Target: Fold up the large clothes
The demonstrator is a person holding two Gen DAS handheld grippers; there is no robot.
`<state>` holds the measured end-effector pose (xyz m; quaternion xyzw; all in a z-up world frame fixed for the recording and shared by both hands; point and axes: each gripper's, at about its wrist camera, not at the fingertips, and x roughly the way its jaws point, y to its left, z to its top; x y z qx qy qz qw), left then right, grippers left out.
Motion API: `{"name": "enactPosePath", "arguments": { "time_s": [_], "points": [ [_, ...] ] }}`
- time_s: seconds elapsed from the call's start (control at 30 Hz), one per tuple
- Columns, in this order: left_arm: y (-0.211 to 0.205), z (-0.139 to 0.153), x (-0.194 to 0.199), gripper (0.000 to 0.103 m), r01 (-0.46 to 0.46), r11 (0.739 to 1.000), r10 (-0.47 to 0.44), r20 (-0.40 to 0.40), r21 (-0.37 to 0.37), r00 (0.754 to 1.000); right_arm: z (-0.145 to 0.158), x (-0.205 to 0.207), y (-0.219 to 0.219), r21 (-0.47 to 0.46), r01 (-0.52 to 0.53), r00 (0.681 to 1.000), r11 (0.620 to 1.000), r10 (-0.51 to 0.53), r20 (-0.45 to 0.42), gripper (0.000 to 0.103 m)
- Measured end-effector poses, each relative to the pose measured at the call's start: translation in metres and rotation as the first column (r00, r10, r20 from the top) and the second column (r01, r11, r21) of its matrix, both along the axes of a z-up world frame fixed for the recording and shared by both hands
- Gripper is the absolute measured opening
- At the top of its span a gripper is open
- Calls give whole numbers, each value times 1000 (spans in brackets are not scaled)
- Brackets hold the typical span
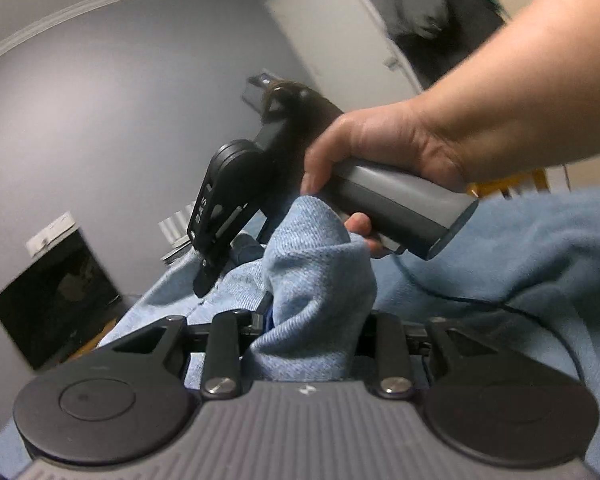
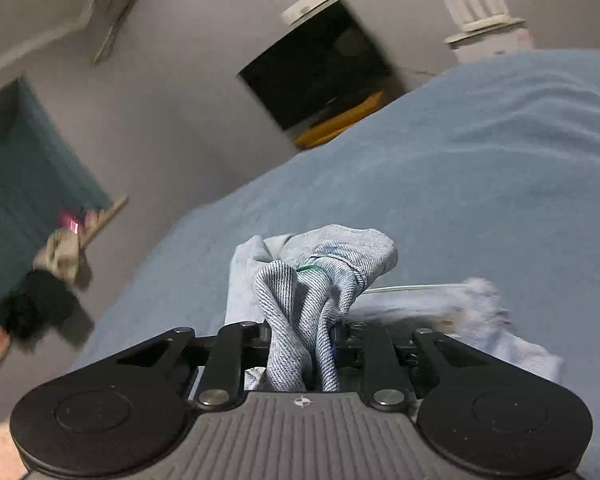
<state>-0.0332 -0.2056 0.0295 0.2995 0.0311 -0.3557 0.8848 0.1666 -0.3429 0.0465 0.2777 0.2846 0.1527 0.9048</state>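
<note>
Both grippers, left (image 1: 308, 320) and right (image 2: 304, 332), grasp bunched jeans (image 2: 320, 280) above the blanket (image 2: 460, 180). You risk a crooked fold: these thick wads could slip out.

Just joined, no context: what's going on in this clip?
A person is folding a light blue denim garment on a bed with a blue blanket, a handheld gripper in each hand. The left gripper is shut on a bunched fold of the denim. The right gripper is also clamped on a twisted bunch of it. The person's right hand grips the grey handle just above the cloth. Nothing is folded flat yet.
</note>
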Motion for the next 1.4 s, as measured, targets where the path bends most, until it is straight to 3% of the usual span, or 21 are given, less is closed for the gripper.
{"name": "enactPosePath", "arguments": {
  "time_s": [0.23,0.37,0.43,0.53,0.67,0.77,0.87,1.0,1.07,1.13,1.2,1.27,1.4],
  "points": [
    [-31,-32,6,27,80,980,-73,-45,181,996,-73,-12,-41,34,87,995,996,-86,-43,23],
    [-27,-31,0,37,70,980,-63,-40,188,997,-98,-16,-59,111,101,994,989,-96,-47,30],
    [-16,-22,-6,49,80,986,-70,-72,149,995,-101,-14,-60,124,102,994,987,-97,-47,31],
    [7,-6,-15,62,81,994,-72,-117,69,990,-98,-6,-54,83,113,992,990,-108,-56,32],
    [41,1,-23,62,21,1000,-18,-140,23,990,-84,-6,-45,-20,115,992,993,-116,-47,31],
    [68,6,-16,62,-46,998,35,-207,-45,978,-68,-2,-41,-93,98,995,991,-97,9,30],
    [87,9,-13,62,-109,989,83,-238,-100,968,-70,11,-31,-232,63,997,971,-70,-26,34],
    [94,18,-3,62,-128,985,94,-259,-119,961,-73,5,-38,-199,112,991,973,-126,-55,54],
    [98,21,5,62,-138,982,101,-265,-126,959,-61,-10,-40,-239,160,985,958,-170,-20,70],
    [101,22,13,62,-150,977,100,-295,-153,950,-48,-30,-45,-249,203,979,947,-203,25,76],
    [99,21,21,62,-164,971,99,-331,-174,938,-33,-56,-47,-246,233,972,941,-221,77,74],
    [94,17,29,62,-165,970,92,-353,-181,931,-18,-86,-39,-286,238,967,928,-201,154,64],
    [84,14,41,62,-156,969,69,-399,-190,914,-6,-128,1,-396,97,977,913,-12,212,48]
  ]
}}
